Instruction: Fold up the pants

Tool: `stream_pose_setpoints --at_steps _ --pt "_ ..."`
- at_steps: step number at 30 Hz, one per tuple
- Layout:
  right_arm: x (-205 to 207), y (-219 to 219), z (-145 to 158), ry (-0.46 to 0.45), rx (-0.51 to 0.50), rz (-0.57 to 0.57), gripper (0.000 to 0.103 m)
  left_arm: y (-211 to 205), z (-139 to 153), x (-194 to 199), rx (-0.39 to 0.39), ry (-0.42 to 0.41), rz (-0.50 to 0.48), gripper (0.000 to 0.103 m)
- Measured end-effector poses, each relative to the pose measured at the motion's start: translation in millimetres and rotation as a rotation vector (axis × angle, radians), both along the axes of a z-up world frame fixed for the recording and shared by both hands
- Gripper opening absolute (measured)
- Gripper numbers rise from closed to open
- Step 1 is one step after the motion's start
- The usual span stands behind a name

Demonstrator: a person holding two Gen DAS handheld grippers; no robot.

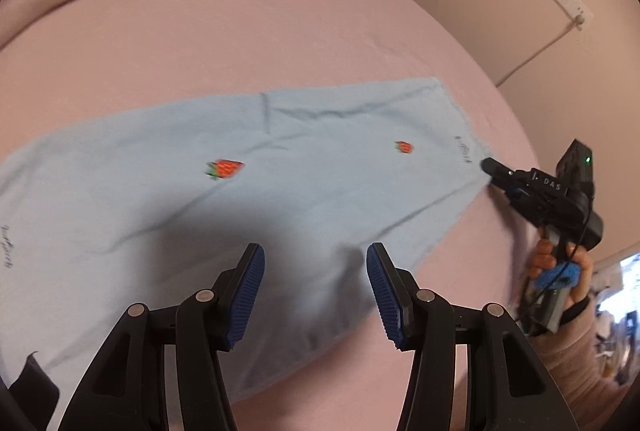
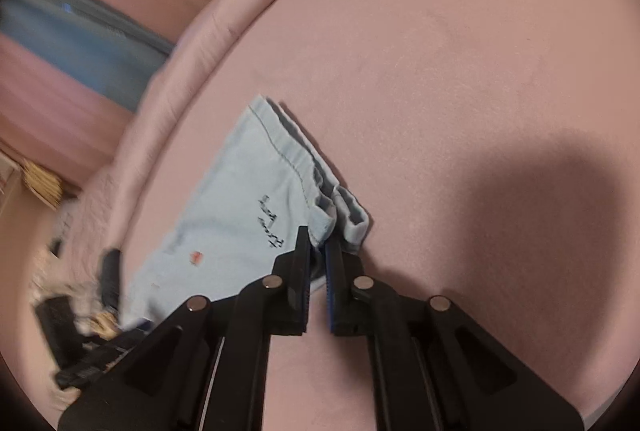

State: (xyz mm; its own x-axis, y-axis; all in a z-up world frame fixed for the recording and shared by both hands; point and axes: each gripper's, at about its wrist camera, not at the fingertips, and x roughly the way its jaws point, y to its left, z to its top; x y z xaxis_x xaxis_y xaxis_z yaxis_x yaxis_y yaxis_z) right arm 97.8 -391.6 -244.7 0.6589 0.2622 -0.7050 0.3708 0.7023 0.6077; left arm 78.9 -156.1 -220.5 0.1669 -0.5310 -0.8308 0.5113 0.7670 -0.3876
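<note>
Right wrist: right claw (image 2: 317, 255) clamped on pants (image 2: 240, 199) waistband.

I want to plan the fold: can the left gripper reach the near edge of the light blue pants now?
Probably yes: the left gripper hangs open just above the light blue pants, nothing between.

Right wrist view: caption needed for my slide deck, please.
Right gripper shut on the waistband corner of light blue pants lying on a pink bed.
</note>
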Motion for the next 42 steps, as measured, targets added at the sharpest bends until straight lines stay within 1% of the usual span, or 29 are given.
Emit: stream_pose_setpoints --at_steps 1,3,4,5,7,8,9,11,13,14,16,17,18,19,20,23,25,27,29,31,35,37,38,41,42 --pt "-5 -1 2 -0.01 0.006 -0.014 0.015 0 1 -2 -0.009 0.001 -0.005 0.052" --pt "-18 -4 11 -0.03 -0.007 -0.04 0.023 -3 -1 -5 -0.03 0.012 -0.015 0.052" --pt "-24 -5 13 -0.029 -0.02 -0.059 0.039 -5 -3 -6 -0.042 0.021 -0.016 0.052" --pt "-31 -6 12 -0.028 -0.023 -0.086 0.047 -7 -6 -6 -0.052 0.032 -0.012 0.052" --pt "-33 -6 9 -0.047 0.018 -0.099 0.047 -11 -11 -4 -0.063 0.054 -0.002 0.052" --pt "-32 -4 6 -0.042 0.02 -0.107 0.047 -13 -14 -4 -0.065 0.065 0.003 0.052" --pt "-29 -2 5 -0.036 0.015 -0.114 0.047 -14 -16 -5 -0.066 0.069 0.007 0.052" --pt "-20 4 6 -0.037 -0.011 -0.102 0.052 -9 -14 -8 -0.073 0.067 0.01 0.052" --pt "-11 9 5 -0.025 -0.051 -0.103 0.053 -3 -12 -11 -0.084 0.071 0.013 0.052" --pt "-6 12 4 -0.027 -0.061 -0.106 0.054 -1 -11 -12 -0.09 0.074 0.016 0.052" --pt "1 16 3 -0.036 -0.057 -0.106 0.052 2 -12 -13 -0.093 0.075 0.018 0.052" --pt "5 18 3 -0.03 -0.067 -0.101 0.039 4 -12 -14 -0.093 0.075 0.019 0.052" --pt "8 20 2 -0.019 -0.078 -0.098 0.029 7 -13 -15 -0.095 0.076 0.022 0.052" --pt "13 21 -2 -0.005 -0.07 -0.09 0.023 9 -13 -15 -0.1 0.079 0.026 0.052" --pt "9 17 -5 -0.005 -0.054 -0.103 0.021 9 -13 -14 -0.104 0.082 0.03 0.052" --pt "3 18 0 -0.036 -0.051 -0.111 0.017 16 -12 -13 -0.113 0.086 0.041 0.052" --pt "2 24 9 -0.056 -0.082 -0.103 0.016 24 -9 -12 -0.129 0.085 0.056 0.052" --pt "4 35 28 -0.102 -0.141 -0.077 0.015 35 -6 -11 -0.154 0.089 0.08 0.052" --pt "10 54 49 -0.141 -0.241 -0.038 0.015 48 -5 -9 -0.187 0.101 0.112 0.052" --pt "14 83 77 -0.2 -0.366 0.043 0.015 66 -2 -8 -0.239 0.117 0.157 0.052" --pt "17 143 109 -0.291 -0.529 0.201 0.015 99 7 -11 -0.344 0.127 0.228 0.052" --pt "20 172 115 -0.321 -0.554 0.279 0.015 116 13 -14 -0.407 0.135 0.26 0.052" --pt "21 189 115 -0.331 -0.573 0.321 0.015 128 17 -17 -0.457 0.14 0.275 0.052" --pt "21 243 106 -0.345 -0.644 0.451 0.015 149 21 -20 -0.55 0.158 0.301 0.052" --pt "20 260 99 -0.344 -0.665 0.495 0.015 154 20 -20 -0.576 0.168 0.31 0.055"
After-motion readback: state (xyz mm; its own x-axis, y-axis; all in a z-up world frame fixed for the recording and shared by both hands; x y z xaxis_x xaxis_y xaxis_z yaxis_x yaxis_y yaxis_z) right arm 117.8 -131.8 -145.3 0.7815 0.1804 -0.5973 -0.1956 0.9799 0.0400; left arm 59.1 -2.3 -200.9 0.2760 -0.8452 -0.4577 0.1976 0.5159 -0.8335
